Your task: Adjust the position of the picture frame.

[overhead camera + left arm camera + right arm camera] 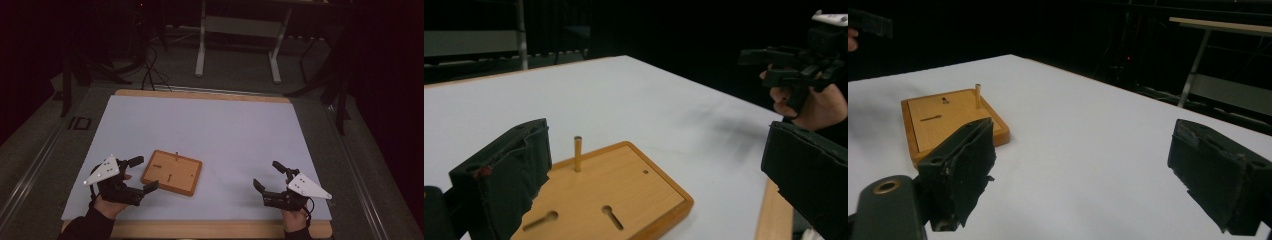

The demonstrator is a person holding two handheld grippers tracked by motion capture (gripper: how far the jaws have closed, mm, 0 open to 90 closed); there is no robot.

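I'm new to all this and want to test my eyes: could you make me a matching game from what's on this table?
Things:
1. wooden board
2. peg
3. left gripper
4. right gripper

States:
A. jaws open, over bare white table, apart from the board
B. lies flat on the white table
C. stands upright on the board
D. jaws open beside the board's edge

Pairs: 1-B, 2-C, 3-D, 4-A

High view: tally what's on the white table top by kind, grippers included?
Wooden board: 1
Upright peg on the board: 1
Hand-held grippers, left gripper and right gripper, both open with nothing between the fingers: 2
Total: 4
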